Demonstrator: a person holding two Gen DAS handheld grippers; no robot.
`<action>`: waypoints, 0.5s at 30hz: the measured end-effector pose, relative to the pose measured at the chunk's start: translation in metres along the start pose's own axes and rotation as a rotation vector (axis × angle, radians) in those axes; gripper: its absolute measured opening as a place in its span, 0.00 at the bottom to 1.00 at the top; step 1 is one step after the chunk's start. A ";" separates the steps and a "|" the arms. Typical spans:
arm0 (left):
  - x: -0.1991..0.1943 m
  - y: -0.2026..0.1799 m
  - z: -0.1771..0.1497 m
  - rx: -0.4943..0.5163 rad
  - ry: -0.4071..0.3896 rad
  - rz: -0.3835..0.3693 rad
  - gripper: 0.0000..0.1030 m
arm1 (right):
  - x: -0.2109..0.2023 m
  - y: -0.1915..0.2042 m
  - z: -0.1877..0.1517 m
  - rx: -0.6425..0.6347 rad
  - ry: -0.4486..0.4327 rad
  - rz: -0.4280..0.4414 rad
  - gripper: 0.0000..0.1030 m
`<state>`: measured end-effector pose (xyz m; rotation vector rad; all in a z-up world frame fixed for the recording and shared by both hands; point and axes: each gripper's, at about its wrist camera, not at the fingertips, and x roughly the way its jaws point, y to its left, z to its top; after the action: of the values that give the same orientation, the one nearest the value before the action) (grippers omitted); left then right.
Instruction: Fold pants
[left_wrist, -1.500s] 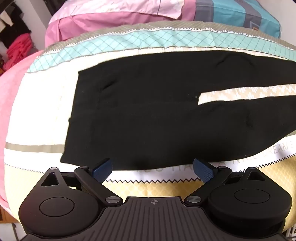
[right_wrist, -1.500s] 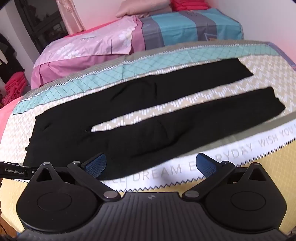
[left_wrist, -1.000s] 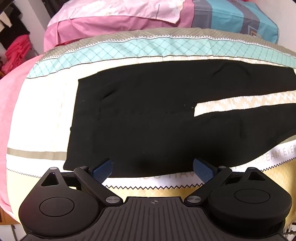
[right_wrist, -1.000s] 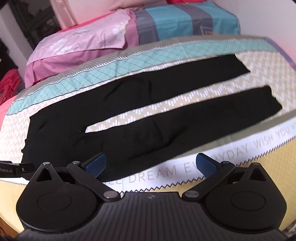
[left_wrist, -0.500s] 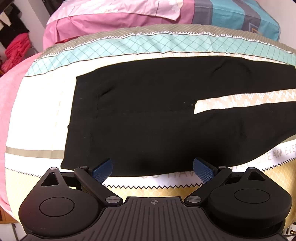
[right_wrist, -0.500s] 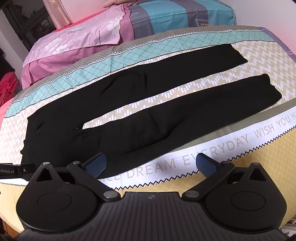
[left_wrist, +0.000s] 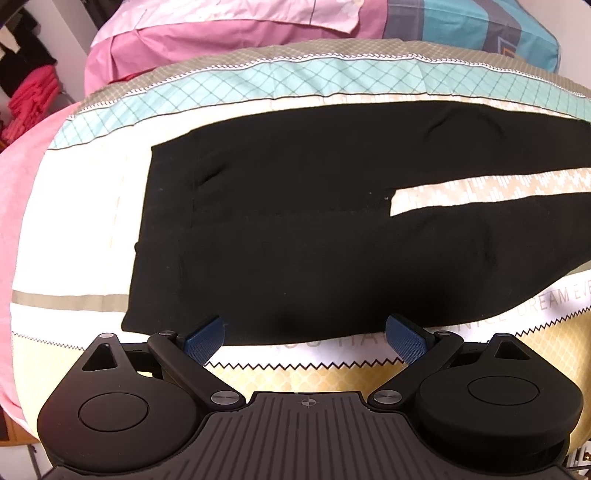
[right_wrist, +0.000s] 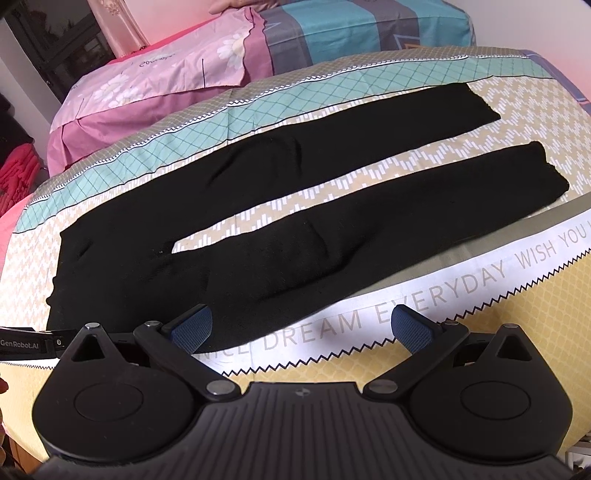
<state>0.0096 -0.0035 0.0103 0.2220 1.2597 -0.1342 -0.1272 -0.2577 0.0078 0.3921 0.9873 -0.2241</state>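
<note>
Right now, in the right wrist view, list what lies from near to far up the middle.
tongs → white lettered band → near pant leg → patterned strip of sheet → far pant leg → teal band → pink bedding
</note>
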 end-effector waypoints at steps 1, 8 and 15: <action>0.000 0.000 0.001 0.000 0.001 0.003 1.00 | -0.001 0.000 0.000 0.003 -0.005 0.006 1.00; -0.006 -0.001 0.000 0.012 -0.024 0.028 1.00 | -0.007 -0.001 -0.004 0.032 -0.034 0.053 1.00; -0.007 -0.002 -0.002 0.015 -0.036 0.036 1.00 | -0.008 0.007 -0.006 0.009 -0.043 0.050 1.00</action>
<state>0.0046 -0.0054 0.0165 0.2541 1.2183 -0.1159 -0.1333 -0.2486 0.0132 0.4184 0.9335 -0.1909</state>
